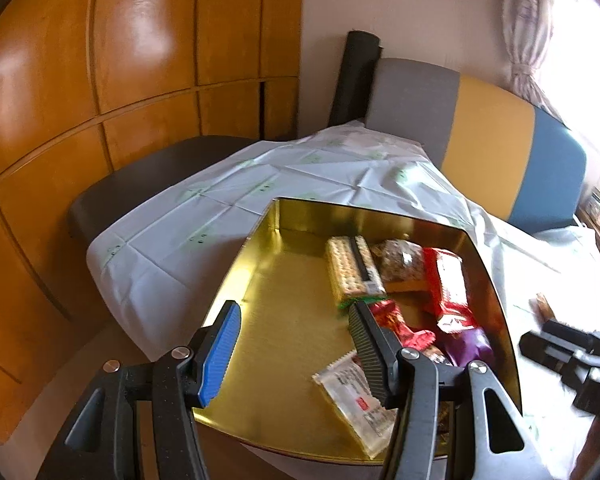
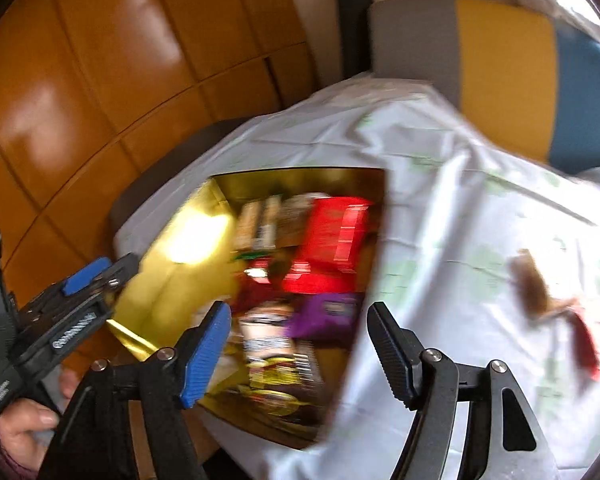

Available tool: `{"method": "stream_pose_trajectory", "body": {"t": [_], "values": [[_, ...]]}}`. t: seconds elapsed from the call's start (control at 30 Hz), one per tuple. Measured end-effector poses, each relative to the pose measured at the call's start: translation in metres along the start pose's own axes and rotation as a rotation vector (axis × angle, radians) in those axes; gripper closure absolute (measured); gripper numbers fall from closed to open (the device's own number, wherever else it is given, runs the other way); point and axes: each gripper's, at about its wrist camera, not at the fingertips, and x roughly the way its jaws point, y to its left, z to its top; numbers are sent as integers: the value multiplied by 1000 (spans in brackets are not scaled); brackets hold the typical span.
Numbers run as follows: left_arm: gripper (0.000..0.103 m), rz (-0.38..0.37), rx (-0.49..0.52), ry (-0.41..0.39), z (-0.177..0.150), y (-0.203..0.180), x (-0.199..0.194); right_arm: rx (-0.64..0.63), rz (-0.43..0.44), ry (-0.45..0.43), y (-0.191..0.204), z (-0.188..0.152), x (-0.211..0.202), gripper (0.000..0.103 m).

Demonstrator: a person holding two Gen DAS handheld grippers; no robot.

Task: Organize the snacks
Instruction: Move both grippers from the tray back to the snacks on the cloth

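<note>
A: Eyes on the gold tin (image 1: 260,304), a shallow rectangular box with a mirror-bright metal floor and low walls, sitting on the creased white tablecloth (image 1: 204,216).

B: And it's well stocked! A ridged cracker pack (image 1: 352,268) lies flat towards the far wall, a glossy red packet (image 1: 446,284) just beside it, a crinkly red foil wrapper (image 1: 396,320) nearer, a purple pack (image 1: 470,346) against the right wall, and a clear-wrapped white packet (image 1: 356,400) at the near edge.

A: Left gripper (image 1: 296,344)?

B: Angled down over the tin's near end, jaws spread wide, nothing between its blue pad and its black ribbed pad.

A: Right gripper (image 2: 300,344)?

B: Blurred, but it tilts down over the tin's right edge, jaws apart and empty. Its view catches the person's hand (image 2: 20,428) wrapped round the left gripper's handle.

A: Anything outside the tin?

B: A brown snack (image 2: 532,284) and a dark red wrapper (image 2: 584,344) lie on the cloth, well to the right. Glossy wooden panels (image 1: 100,80) behind.
</note>
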Motion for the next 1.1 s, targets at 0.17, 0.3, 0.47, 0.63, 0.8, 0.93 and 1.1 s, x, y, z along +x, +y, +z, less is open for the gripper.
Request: {"method": "stream_pose_trajectory", "body": {"t": [0.17, 0.3, 0.47, 0.63, 0.8, 0.93, 1.1], "values": [[46, -19, 28, 10, -5, -10, -1, 42, -104, -4, -50, -1, -15, 32], [46, -32, 44, 14, -6, -15, -3, 59, -190, -6, -86, -2, -31, 32], [46, -42, 61, 21, -9, -23, -4, 59, -288, -6, -126, -2, -49, 32], [46, -56, 86, 26, -10, -31, -5, 64, -371, 3, -160, 2, -57, 32], [46, -71, 119, 25, -9, -45, -7, 71, -446, 27, -198, 4, -61, 32], [46, -91, 153, 33, -7, -60, -7, 113, -505, 57, -235, 1, -56, 31], [46, -108, 211, 34, -2, -85, -8, 298, -484, 39, -281, -13, -61, 31]]}}
